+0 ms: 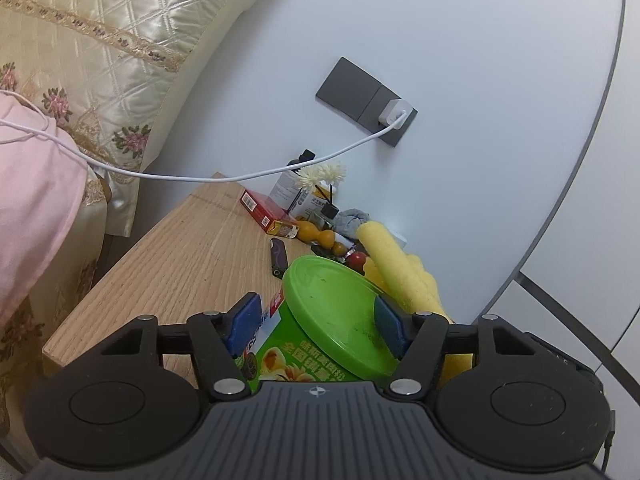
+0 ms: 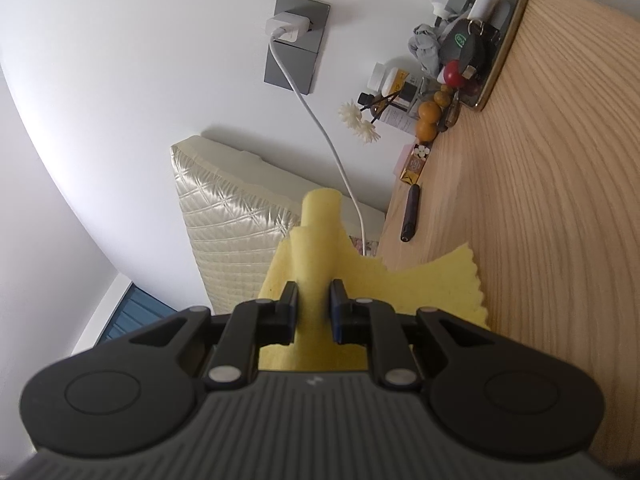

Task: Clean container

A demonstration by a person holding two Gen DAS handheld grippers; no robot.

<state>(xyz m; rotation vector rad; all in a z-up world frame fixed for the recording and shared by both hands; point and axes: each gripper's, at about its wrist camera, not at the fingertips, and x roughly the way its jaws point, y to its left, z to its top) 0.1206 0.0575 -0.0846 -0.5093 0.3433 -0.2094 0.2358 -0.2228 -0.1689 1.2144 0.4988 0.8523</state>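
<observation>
My left gripper (image 1: 318, 320) is shut on a green cylindrical container (image 1: 296, 360) with a green lid (image 1: 340, 312), held tilted above the wooden table (image 1: 180, 264). Its blue pads press the container's sides. My right gripper (image 2: 314, 304) is shut on a folded yellow cloth (image 2: 316, 240), held in the air beside the table edge. The same yellow cloth (image 1: 396, 264) shows in the left wrist view just right of and behind the lid, close to it; whether it touches the lid I cannot tell.
Clutter stands at the table's far end by the wall: a red box (image 1: 262, 210), orange gourds (image 1: 316, 234), a black lighter (image 1: 278, 258), white flowers (image 1: 322, 174), bottles, keys (image 2: 464, 46). A white charger cable (image 1: 240, 176) hangs from the wall socket (image 1: 366, 100). A quilted bed (image 1: 80, 80) lies left.
</observation>
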